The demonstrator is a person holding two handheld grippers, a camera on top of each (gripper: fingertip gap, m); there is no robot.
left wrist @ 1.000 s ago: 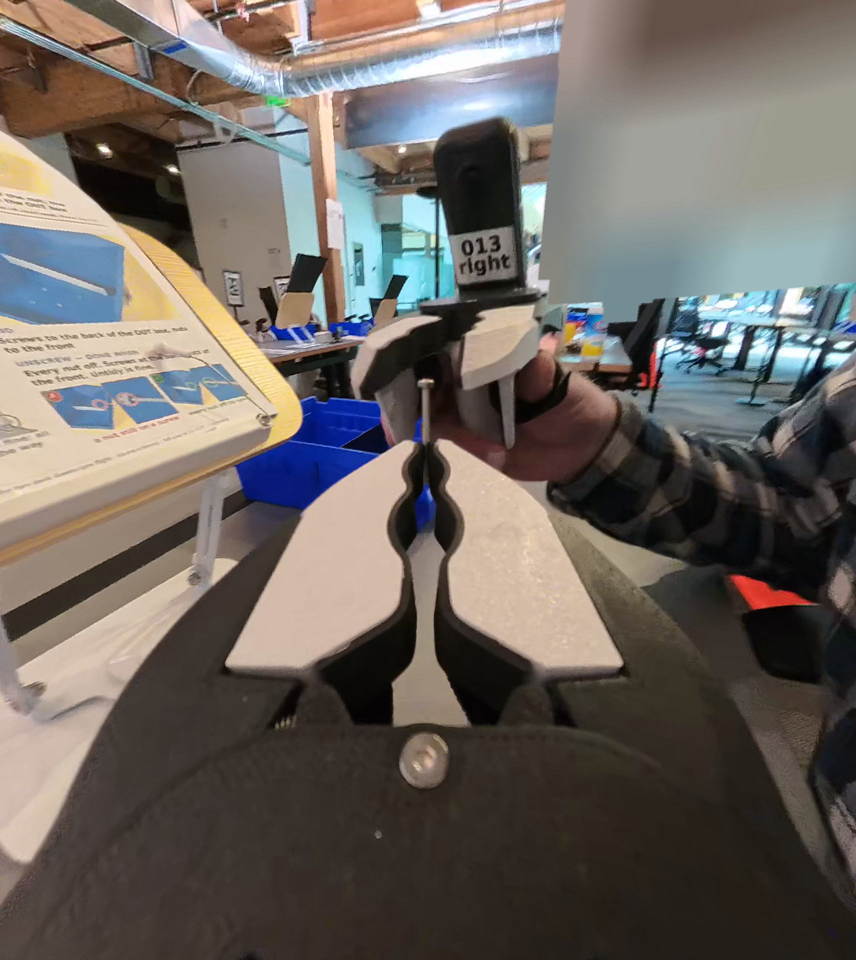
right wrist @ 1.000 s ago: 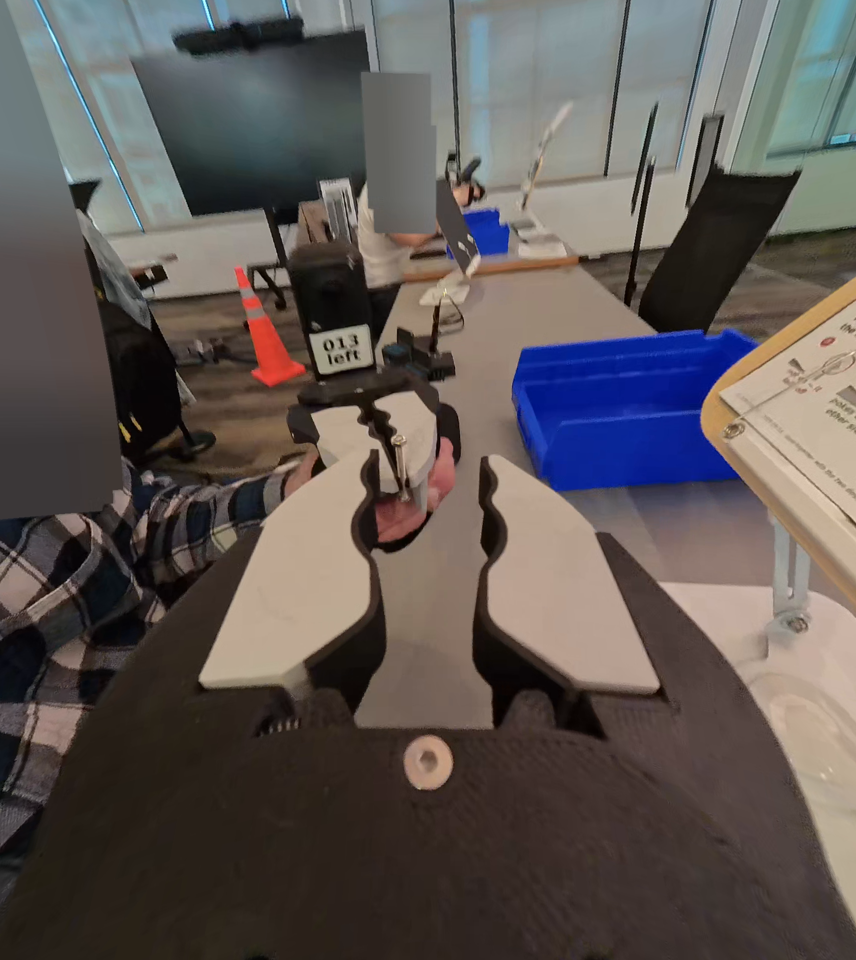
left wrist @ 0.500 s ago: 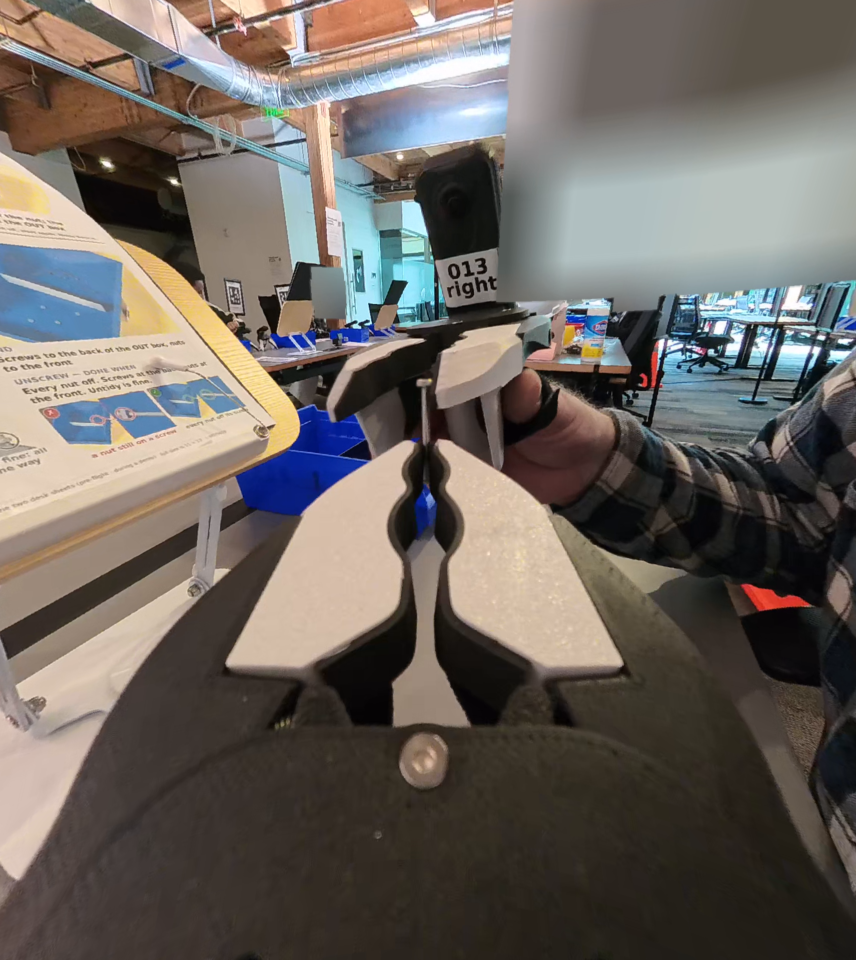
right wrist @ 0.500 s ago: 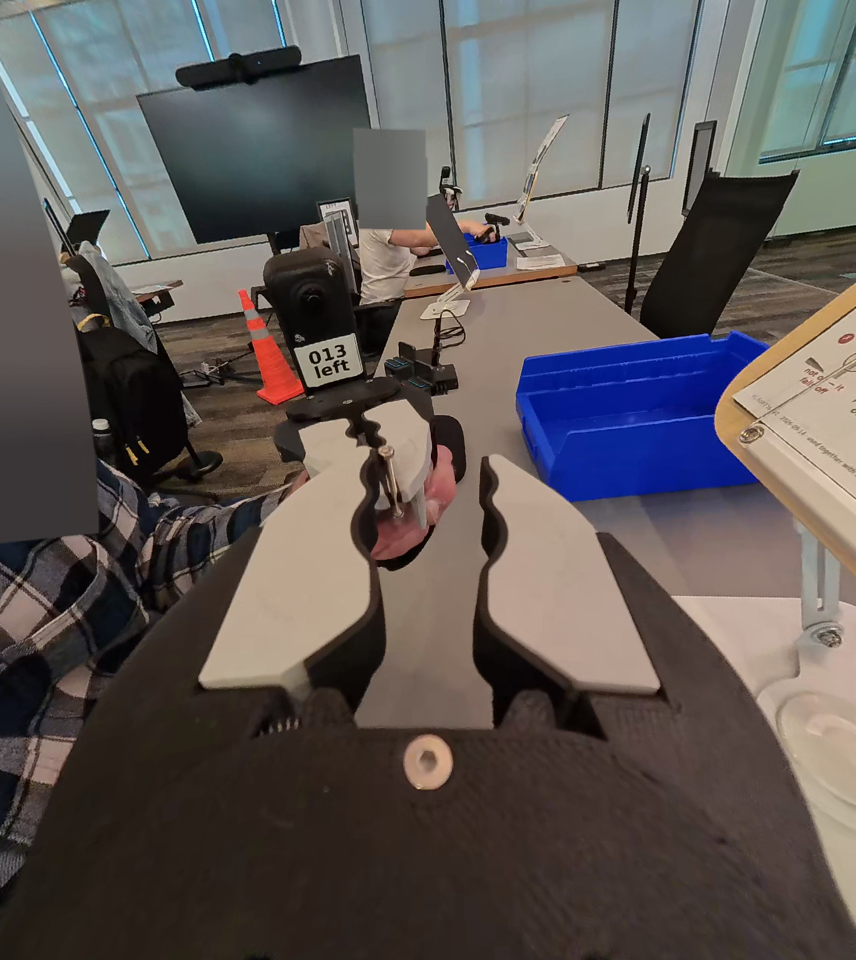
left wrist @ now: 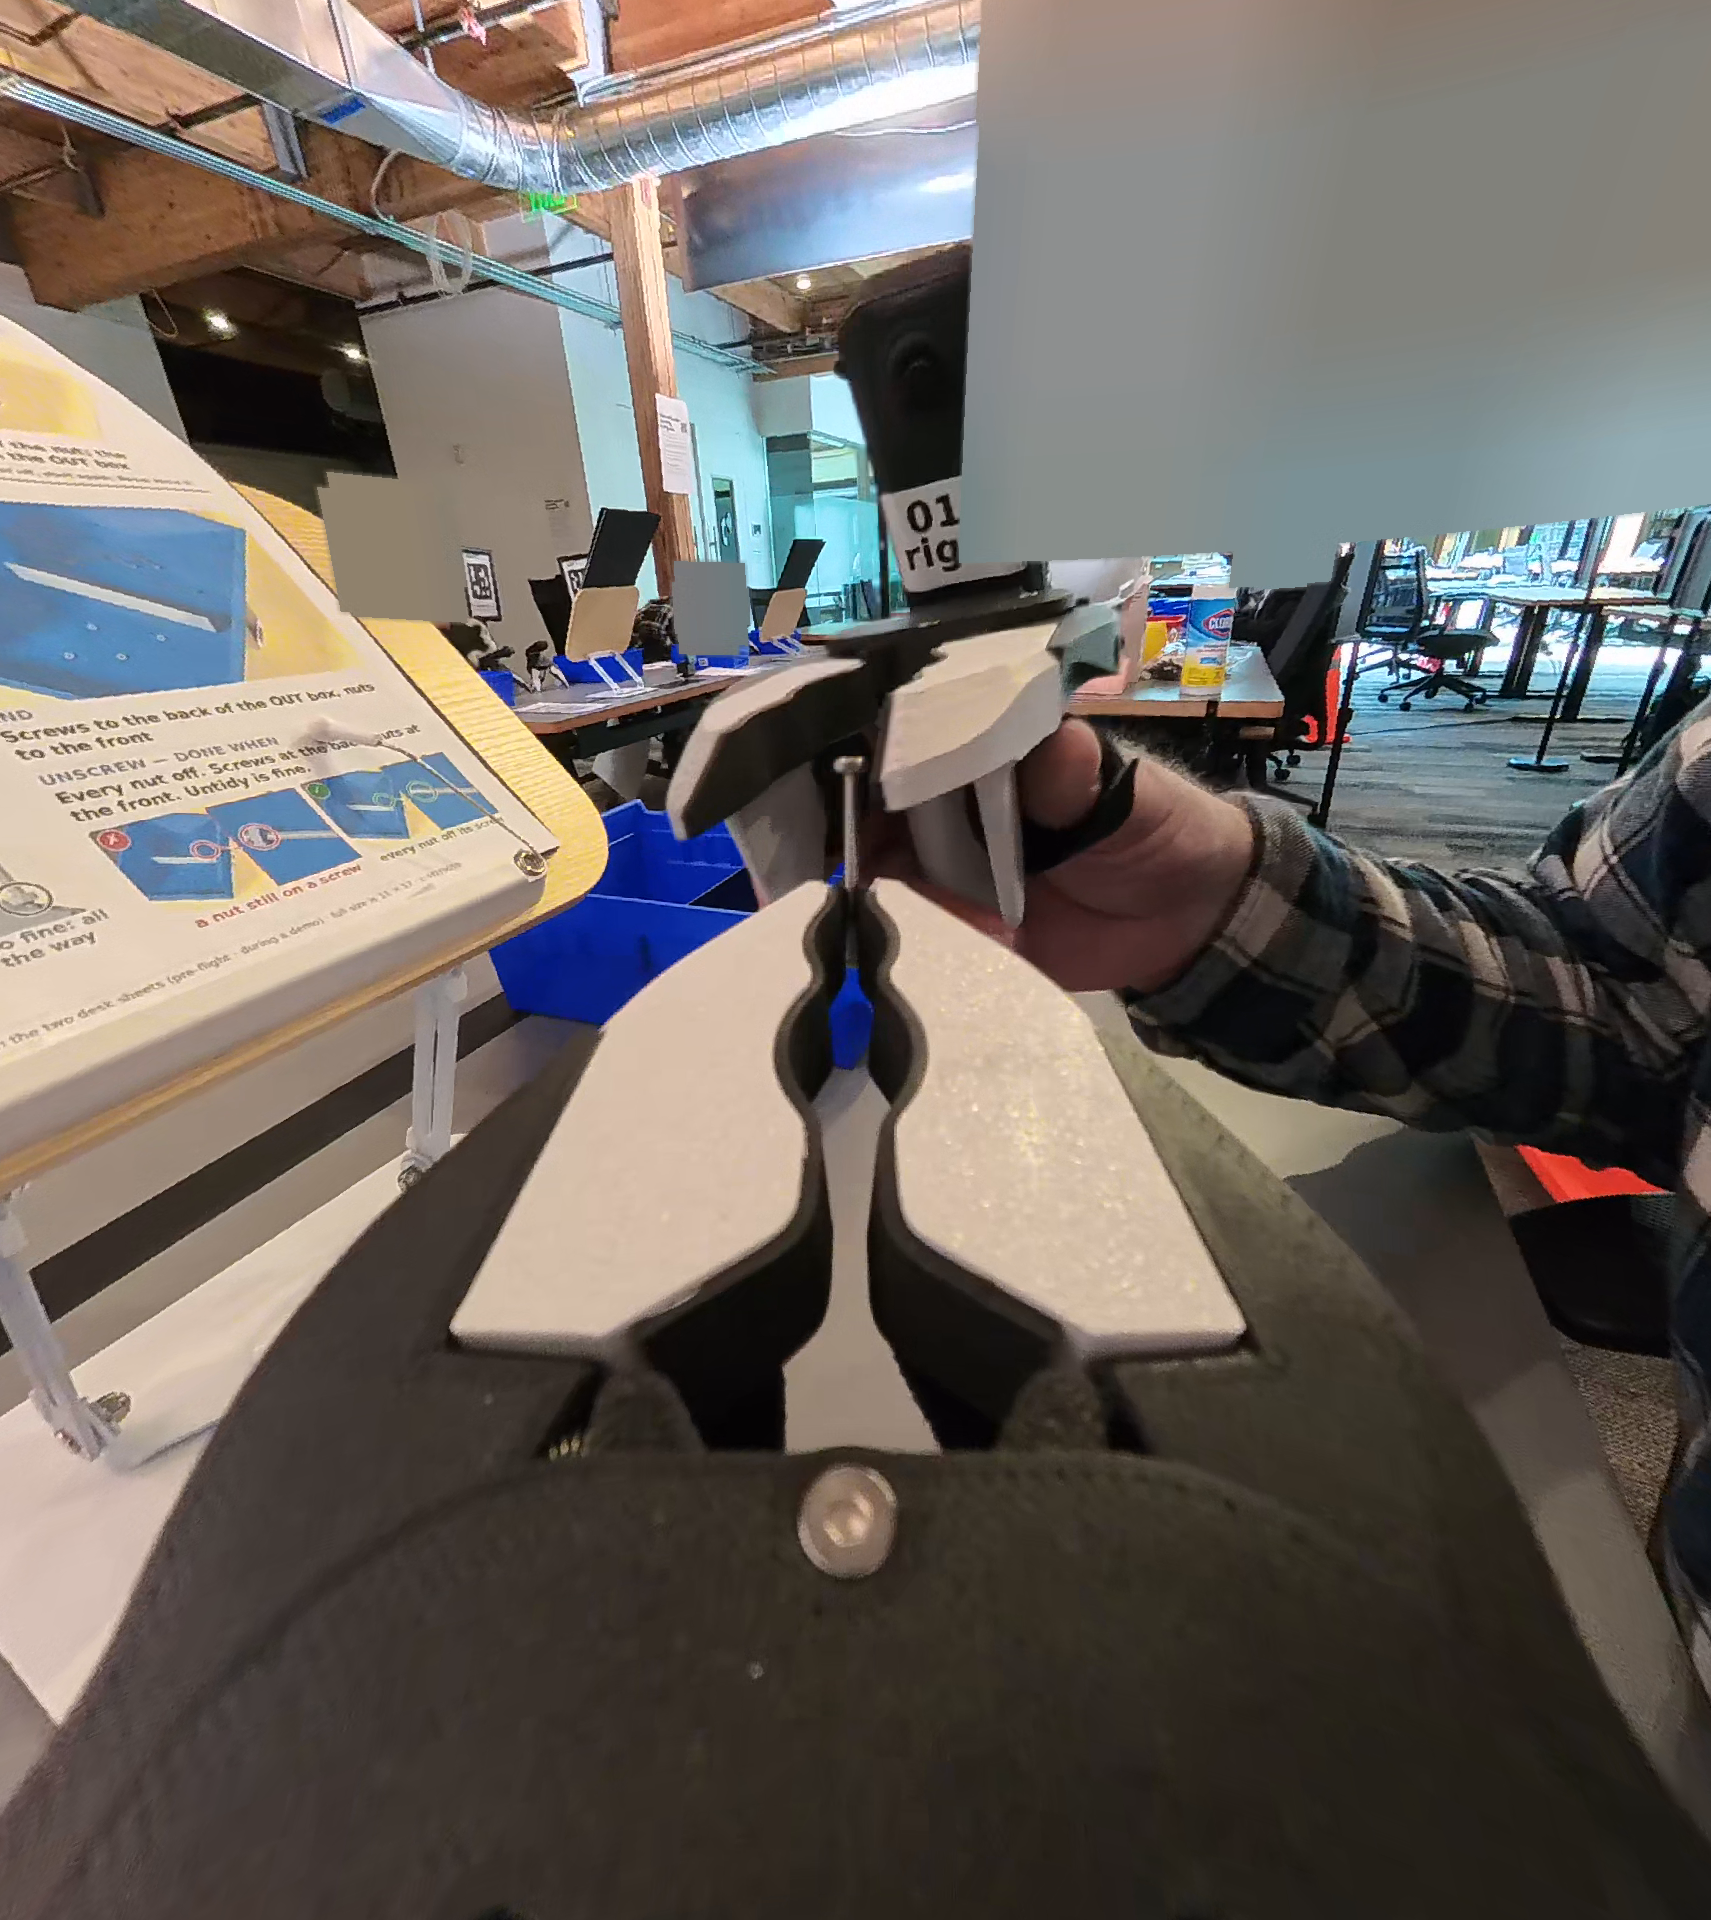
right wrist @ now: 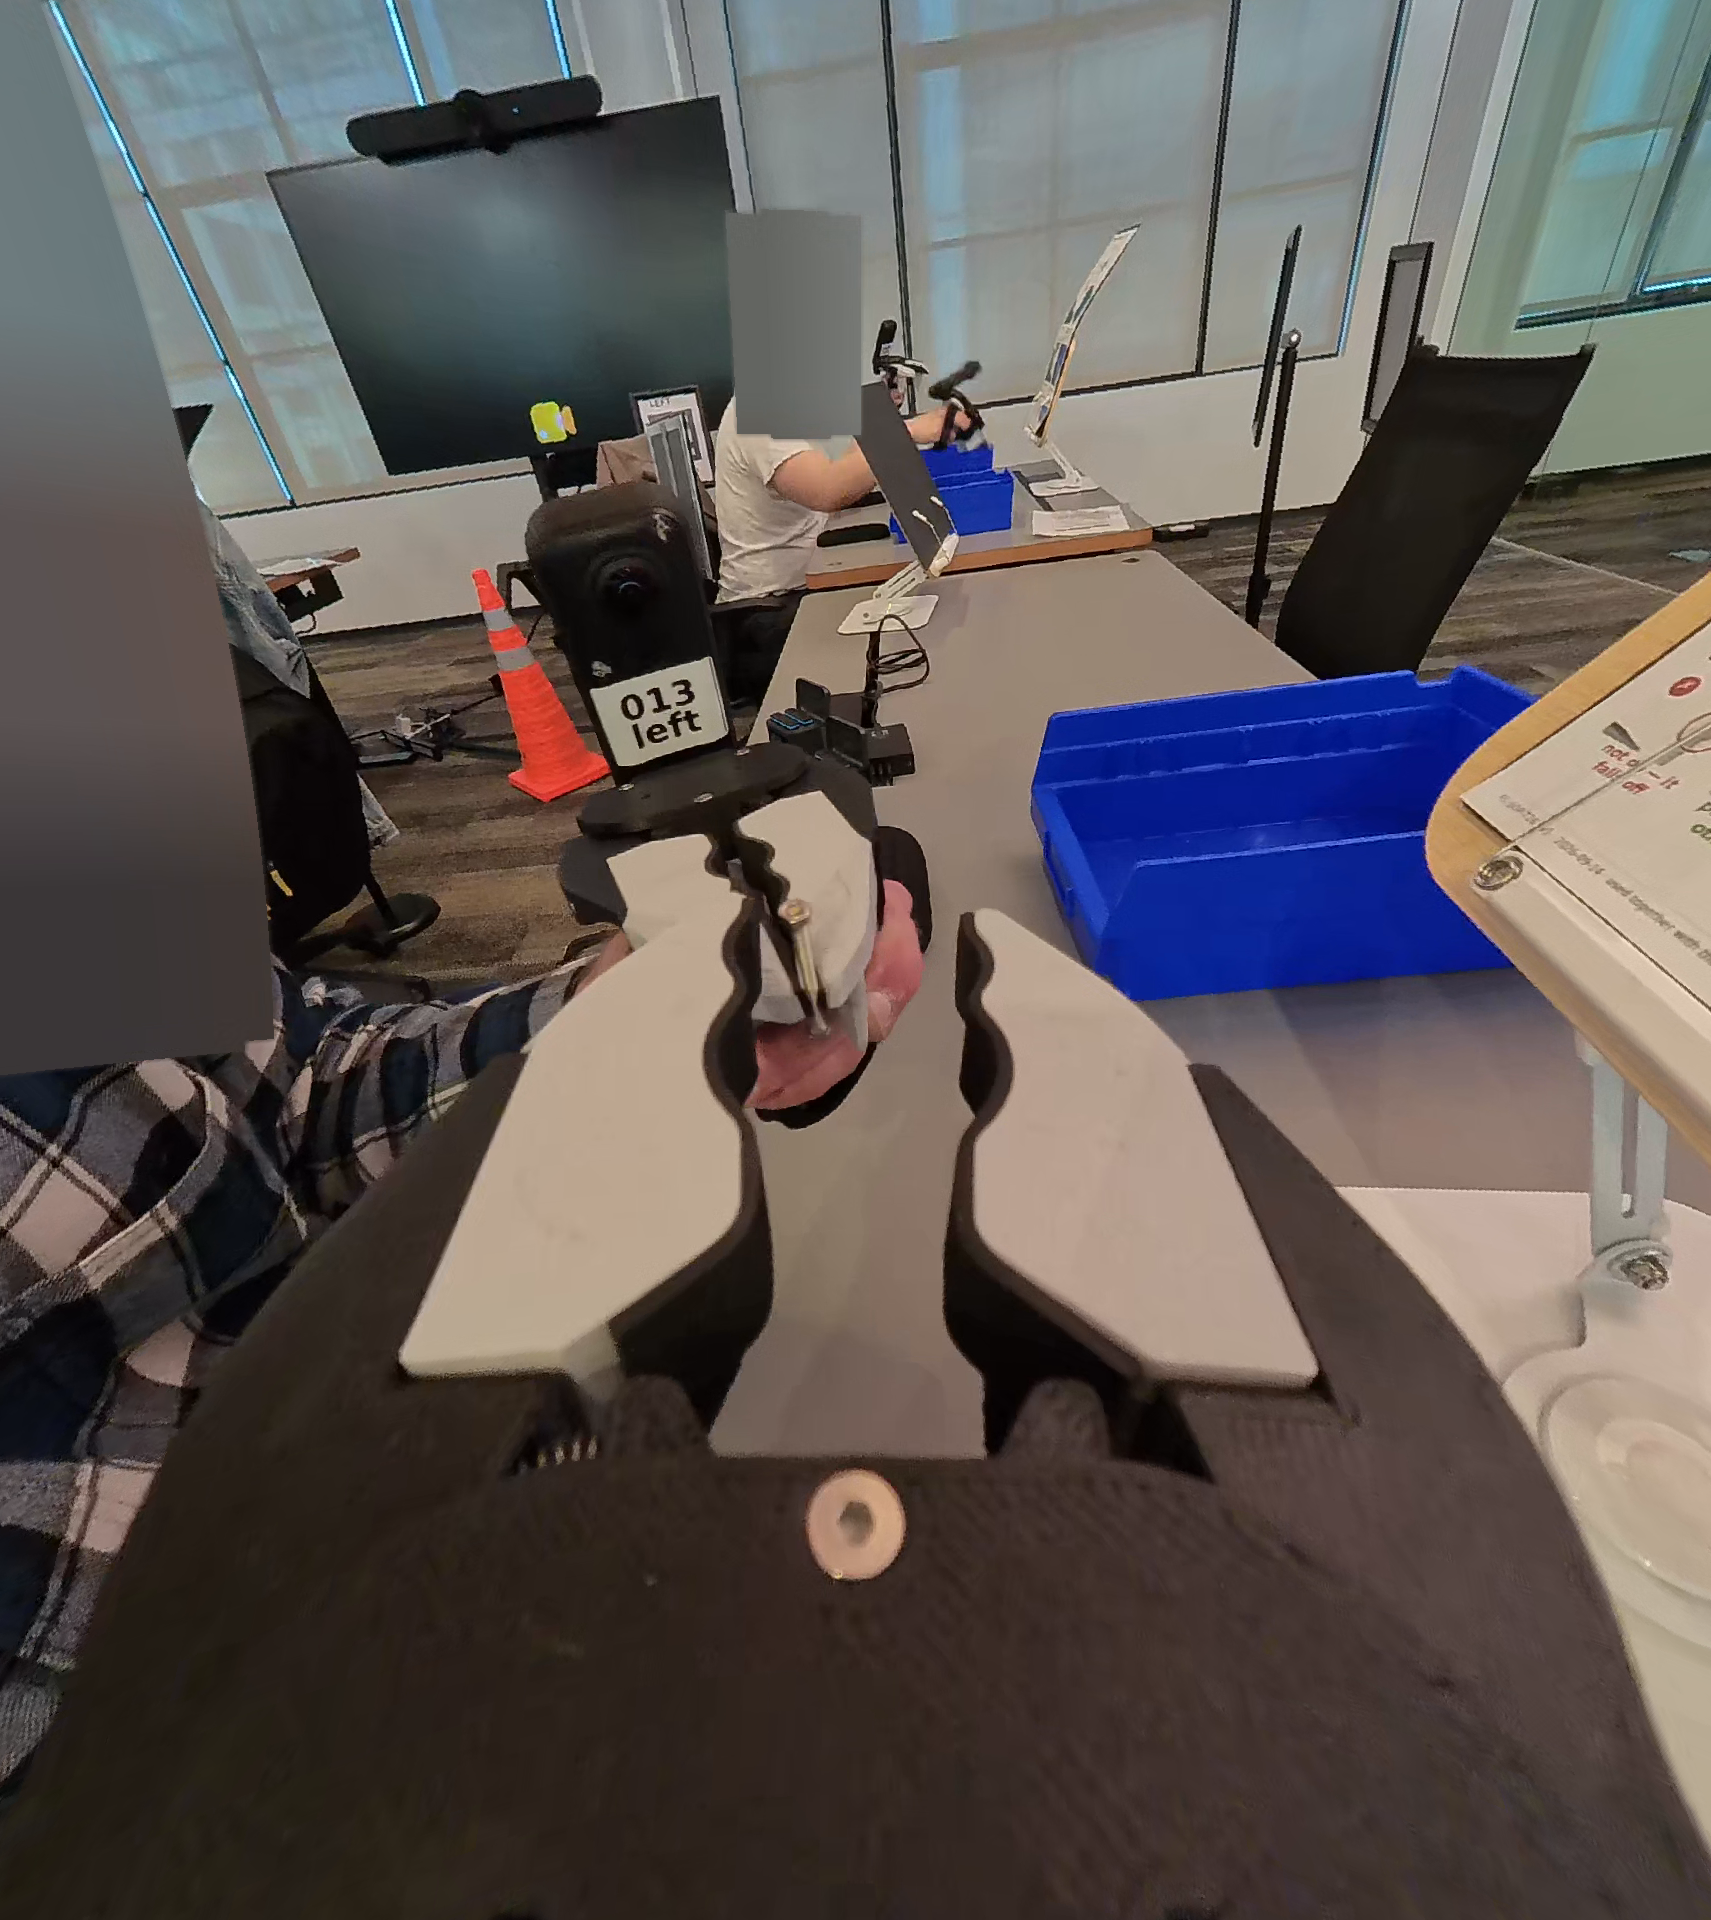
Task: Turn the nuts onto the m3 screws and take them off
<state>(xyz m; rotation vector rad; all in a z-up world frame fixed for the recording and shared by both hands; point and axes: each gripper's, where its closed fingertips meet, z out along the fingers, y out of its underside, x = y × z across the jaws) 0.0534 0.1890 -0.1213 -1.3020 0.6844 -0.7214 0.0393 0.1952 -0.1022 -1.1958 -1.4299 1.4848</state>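
Two grippers raised above the grey table (right wrist: 1090, 665), facing each other. My left gripper (left wrist: 849, 914) is clenched on a thin metal screw (left wrist: 848, 821); its shank is pinched at my fingertips and its head points up toward my right gripper (right wrist: 856, 997). My right fingers stand apart, gripping nothing, with the screw just beyond their tips. Blue bin (right wrist: 1277, 831) sits on the table beside an instruction board (left wrist: 155, 748).

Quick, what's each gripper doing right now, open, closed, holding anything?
Left gripper: closed on a thin metal screw, held upright at the fingertips.
Right gripper: open, nothing between its fingers.
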